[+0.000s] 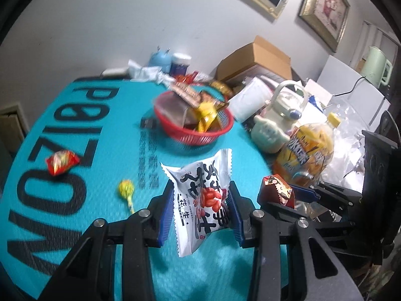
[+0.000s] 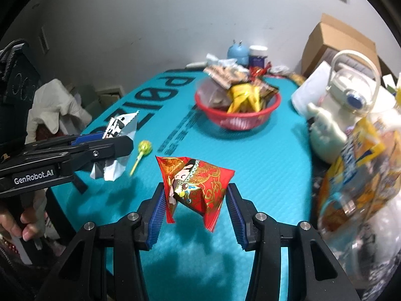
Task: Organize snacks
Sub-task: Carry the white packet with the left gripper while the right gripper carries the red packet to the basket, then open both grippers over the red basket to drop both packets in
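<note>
With the red basket [image 2: 236,115] of snacks ahead of both grippers, the left gripper [image 1: 201,208] clamps a white peanut packet [image 1: 200,200] and the right gripper [image 2: 195,200] clamps a red candy packet [image 2: 195,188], both lifted clear of the mat in the carry step; the next move likely calls for reaching over the basket rim before releasing.

A pale grey wall [image 1: 125,20] is rising behind the table [image 1: 105,135], which is wearing a teal mat with large black lettering. Above and to the right of the table, two gilt-framed pictures [image 1: 323,7] are hanging on that wall, tilted by the lens. An open cardboard box [image 1: 260,55] is sitting just beyond the table's far right edge, and further right of it white cabinets [image 1: 351,85] are carrying a pale green electric kettle [image 1: 376,65]. To the left of the table, a chair draped with a white garment [image 2: 55,107] is standing against the wall. Soft, even indoor light is falling across the tabletop.
</note>
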Demonstrator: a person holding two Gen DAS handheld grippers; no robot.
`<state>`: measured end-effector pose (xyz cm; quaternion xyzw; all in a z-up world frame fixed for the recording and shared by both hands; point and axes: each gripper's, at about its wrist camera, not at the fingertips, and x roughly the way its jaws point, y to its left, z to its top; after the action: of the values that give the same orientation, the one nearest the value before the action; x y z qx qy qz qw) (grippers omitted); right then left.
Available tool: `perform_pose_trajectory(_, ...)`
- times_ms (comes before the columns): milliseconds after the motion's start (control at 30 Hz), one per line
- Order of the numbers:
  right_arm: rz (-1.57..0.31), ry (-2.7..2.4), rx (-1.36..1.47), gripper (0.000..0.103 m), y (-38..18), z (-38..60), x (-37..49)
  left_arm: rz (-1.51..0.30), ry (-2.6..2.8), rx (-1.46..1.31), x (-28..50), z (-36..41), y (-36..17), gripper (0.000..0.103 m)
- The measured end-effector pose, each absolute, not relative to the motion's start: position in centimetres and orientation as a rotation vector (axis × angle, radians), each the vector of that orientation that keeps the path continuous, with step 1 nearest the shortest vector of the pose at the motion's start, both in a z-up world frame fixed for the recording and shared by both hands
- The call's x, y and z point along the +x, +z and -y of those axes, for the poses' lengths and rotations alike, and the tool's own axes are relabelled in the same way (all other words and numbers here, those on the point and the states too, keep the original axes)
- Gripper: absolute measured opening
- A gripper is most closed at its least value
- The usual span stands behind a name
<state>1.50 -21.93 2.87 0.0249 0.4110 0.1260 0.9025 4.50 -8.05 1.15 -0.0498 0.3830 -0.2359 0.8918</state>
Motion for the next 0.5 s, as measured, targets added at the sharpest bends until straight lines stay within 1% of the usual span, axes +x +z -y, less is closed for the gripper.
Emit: perform_pose_trajectory(500,-0.754,0.234,0.000,0.047,7.5,23.1,7.4,-0.672,-0.502,-0.053,10.1,9.3,6.6,0.039)
